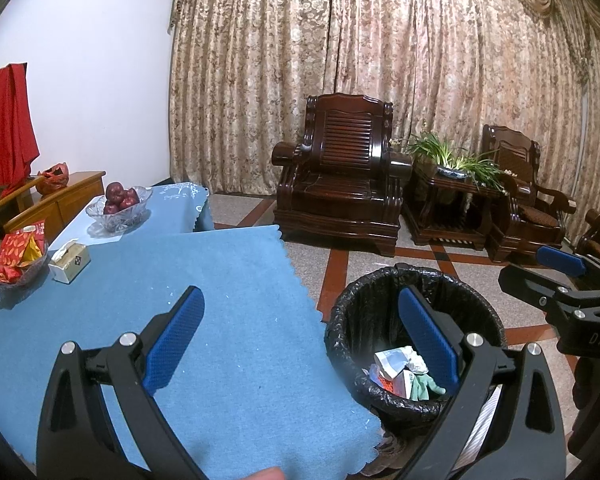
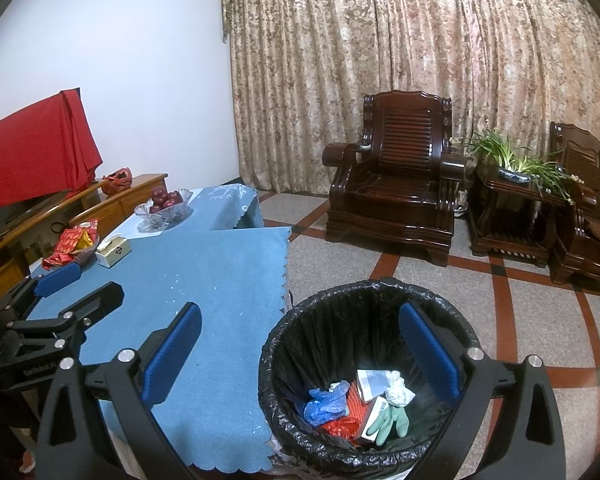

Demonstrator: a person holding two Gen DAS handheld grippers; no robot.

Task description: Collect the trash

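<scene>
A bin with a black liner [image 1: 336, 320] [image 2: 278, 332] stands on the floor against the table's right edge. Inside it lie crumpled paper [image 2: 398, 394], a green glove [image 2: 394, 422], a blue plastic bag [image 2: 324, 400], a red wrapper [image 2: 338, 426] and a small box [image 2: 374, 416]. My left gripper [image 1: 300, 294] is open and empty, straddling the edge of the blue tablecloth [image 1: 220, 300] and the bin. My right gripper [image 2: 300, 308] is open and empty above the bin's left rim. Each gripper shows in the other's view: right gripper [image 1: 522, 266], left gripper [image 2: 100, 280].
On the blue-clothed table [image 2: 220, 272] stand a tissue box [image 1: 70, 262], a bowl of red snack packets [image 1: 18, 258] and a glass bowl of apples [image 1: 118, 204]. Small white specks dot the cloth. Dark wooden armchairs [image 1: 340, 176], a side table with a plant [image 1: 452, 184] and a wooden cabinet [image 1: 60, 200] ring the tiled floor.
</scene>
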